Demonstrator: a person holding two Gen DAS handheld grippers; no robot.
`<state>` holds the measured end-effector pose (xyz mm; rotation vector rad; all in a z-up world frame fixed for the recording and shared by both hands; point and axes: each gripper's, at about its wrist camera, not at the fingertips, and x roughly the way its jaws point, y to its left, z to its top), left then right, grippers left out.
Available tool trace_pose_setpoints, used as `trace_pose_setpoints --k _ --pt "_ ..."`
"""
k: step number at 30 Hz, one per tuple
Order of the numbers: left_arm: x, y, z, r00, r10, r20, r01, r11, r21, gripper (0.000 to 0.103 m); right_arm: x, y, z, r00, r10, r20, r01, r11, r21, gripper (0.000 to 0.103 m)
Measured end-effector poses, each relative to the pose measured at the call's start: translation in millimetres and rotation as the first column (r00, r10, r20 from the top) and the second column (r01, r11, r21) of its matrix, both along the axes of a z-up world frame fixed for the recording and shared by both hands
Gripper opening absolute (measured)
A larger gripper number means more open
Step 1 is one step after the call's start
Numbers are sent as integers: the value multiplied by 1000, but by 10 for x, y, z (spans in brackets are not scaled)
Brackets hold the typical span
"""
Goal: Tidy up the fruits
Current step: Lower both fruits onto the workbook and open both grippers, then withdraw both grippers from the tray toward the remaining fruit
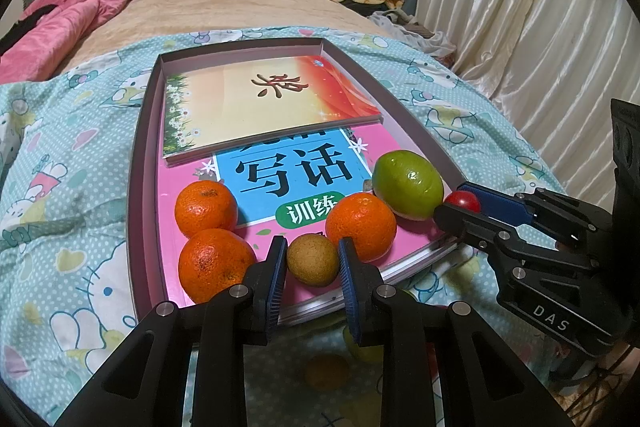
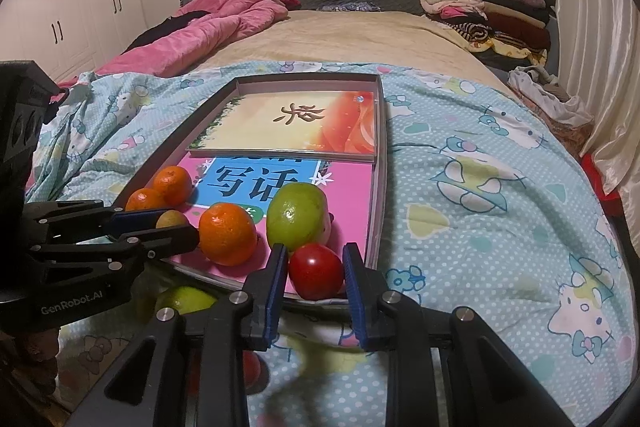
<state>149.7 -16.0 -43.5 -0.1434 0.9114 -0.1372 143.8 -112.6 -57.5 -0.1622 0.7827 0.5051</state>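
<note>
Nearest the lens, left tongs (image 1: 312,261) closed on a small brown round fruit (image 1: 312,259), blue pads pressed to both its sides, over the near edge of the shallow tray (image 1: 138,163). Left of it, two oranges: one (image 1: 214,265) at the tray's near left corner, touching the left finger; another (image 1: 206,205) just behind. Right of the brown fruit, a third orange (image 1: 362,227) touching the right finger, then a green fruit (image 1: 408,185) beside it, all resting on a pink workbook (image 1: 280,187) inside the tray. Yellow-orange booklet (image 1: 272,103) overlapping the workbook at the far end. Farther right, right tongs (image 2: 316,271) closed on a red cherry tomato (image 2: 316,271) at the tray's near right corner, just in front of the green fruit. Tray set on a blue cartoon-print quilt (image 2: 480,187) spread over the bed. Under the tongs, on the quilt before the tray, blurred: a second green fruit (image 2: 186,301), a brownish round thing (image 1: 326,371). Beyond: pink bedding (image 2: 208,27) left, folded clothes (image 2: 480,11) right, curtain (image 1: 520,7) at far right.
</note>
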Motion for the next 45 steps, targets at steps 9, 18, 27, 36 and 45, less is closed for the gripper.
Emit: trace_pose_setpoints --k 9,18,27,36,45 --pt "2 1 2 1000 1 0 -1 1000 -1 27 -29 -2 25 1000 4 12 -5 1000 3 35" --pt "7 2 1 1000 4 -4 -4 1000 -1 27 -48 3 46 1000 9 23 -10 1000 6 37" --pt "9 1 -6 1000 8 -11 -8 1000 -14 27 -43 -15 67 1000 -3 27 2 1000 17 45" --pt "8 20 -3 1000 11 -11 -11 1000 -22 28 -43 -14 66 1000 -1 30 1 1000 13 47" --pt "-39 49 91 999 23 23 -22 999 -45 40 -51 -71 125 998 -30 54 27 999 40 61"
